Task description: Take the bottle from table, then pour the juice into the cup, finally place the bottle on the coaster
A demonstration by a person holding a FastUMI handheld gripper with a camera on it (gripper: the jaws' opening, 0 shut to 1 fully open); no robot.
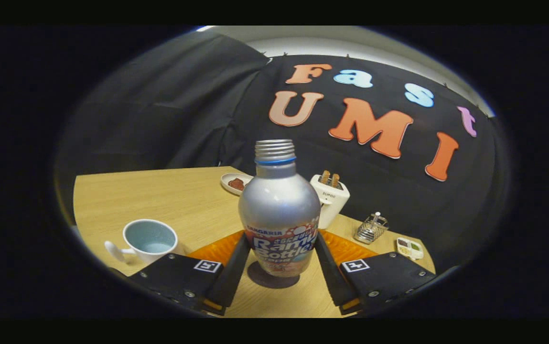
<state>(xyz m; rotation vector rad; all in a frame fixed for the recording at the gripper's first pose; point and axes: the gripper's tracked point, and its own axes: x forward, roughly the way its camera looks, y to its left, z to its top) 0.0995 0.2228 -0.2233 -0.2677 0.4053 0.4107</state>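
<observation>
1. A white cup (150, 239) with a pale blue inside sits on the wooden table (169, 200), left of the fingers.
2. The gripper (280, 267) pinches the silver bottle (279, 220), uncapped, upright, with a shadow beneath. It looks lifted.
3. An orange coaster (346, 248) lies behind the bottle.
4. Taking looks done. Pouring is next: carry it left and tip slowly.
5. A toaster (330, 198) and wire rack (371, 229) stand farther right.

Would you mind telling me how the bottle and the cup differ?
The bottle is tall, silver metal with a printed label; the cup is low, white and plain. The bottle narrows to a threaded neck; the cup is wide-mouthed with a handle. The bottle stands between the gripper fingers; the cup sits beside them. Both are upright and uncapped.
</observation>
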